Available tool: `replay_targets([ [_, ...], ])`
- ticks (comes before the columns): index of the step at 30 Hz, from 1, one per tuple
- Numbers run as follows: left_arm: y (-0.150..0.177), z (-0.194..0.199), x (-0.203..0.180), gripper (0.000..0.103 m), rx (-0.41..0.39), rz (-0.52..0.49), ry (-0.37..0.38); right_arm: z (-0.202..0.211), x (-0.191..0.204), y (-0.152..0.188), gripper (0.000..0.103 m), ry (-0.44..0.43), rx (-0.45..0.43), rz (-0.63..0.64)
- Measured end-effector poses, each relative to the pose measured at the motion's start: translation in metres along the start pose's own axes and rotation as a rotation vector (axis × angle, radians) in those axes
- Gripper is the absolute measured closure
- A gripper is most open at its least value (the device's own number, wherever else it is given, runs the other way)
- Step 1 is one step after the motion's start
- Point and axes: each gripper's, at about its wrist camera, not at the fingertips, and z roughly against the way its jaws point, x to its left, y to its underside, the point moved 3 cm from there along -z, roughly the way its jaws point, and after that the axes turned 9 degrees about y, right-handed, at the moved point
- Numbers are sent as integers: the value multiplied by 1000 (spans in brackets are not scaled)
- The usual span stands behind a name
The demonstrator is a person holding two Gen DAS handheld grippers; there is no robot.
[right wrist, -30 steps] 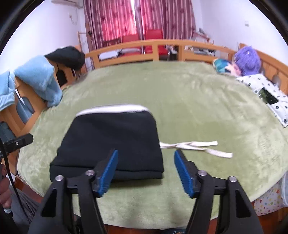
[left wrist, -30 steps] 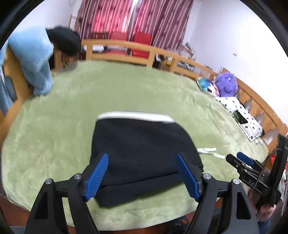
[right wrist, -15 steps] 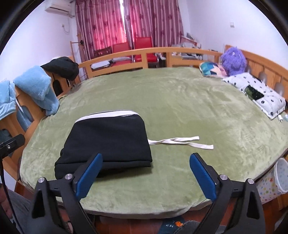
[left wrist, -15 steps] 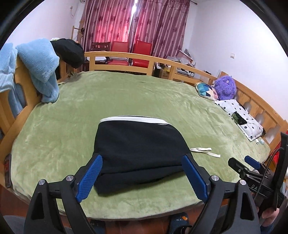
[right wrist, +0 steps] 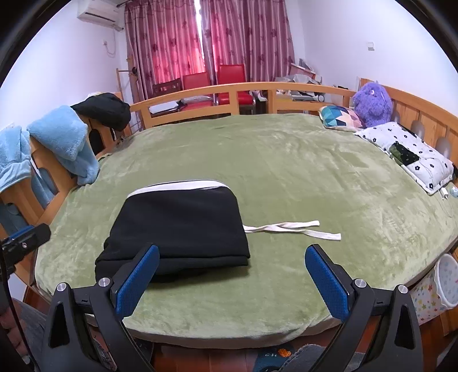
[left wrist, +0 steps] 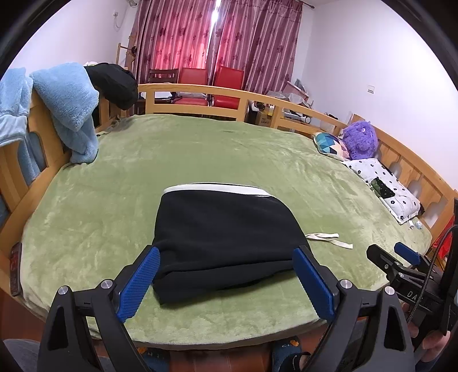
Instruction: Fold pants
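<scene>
Setting: home bedroom. Evidence: wood-railed bed [right wrist: 200,94] under a green blanket [right wrist: 286,160] ahead of the right claw [right wrist: 232,282]; pillows [right wrist: 412,151] and purple plush toy [right wrist: 372,104] far right; red floral curtains [right wrist: 211,37] at the back wall; air conditioner [right wrist: 100,13] upper left.

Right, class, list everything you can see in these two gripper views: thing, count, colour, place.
Folded pants: one, black with white waistband, near edge of blanket.
Drawstring: one, white, trailing right of the pants.
Blanket: one, green, covering the bed.
Bed frame: one, wooden, around the blanket.
Fleece: light blue, draped over left rail.
Dark garment: one, black, on rail corner.
Plush toy: one, purple, far right.
Patterned pillow: one, multicoloured, beside plush.
Chairs: two, red, by curtains.
Left gripper: open, empty.
Right gripper: open, empty.
</scene>
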Motion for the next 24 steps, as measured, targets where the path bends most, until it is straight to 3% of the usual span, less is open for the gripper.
replay_targets([
  [24, 1, 0, 3, 9, -6, 9, 6, -5, 7, 0, 2, 28, 12, 4],
])
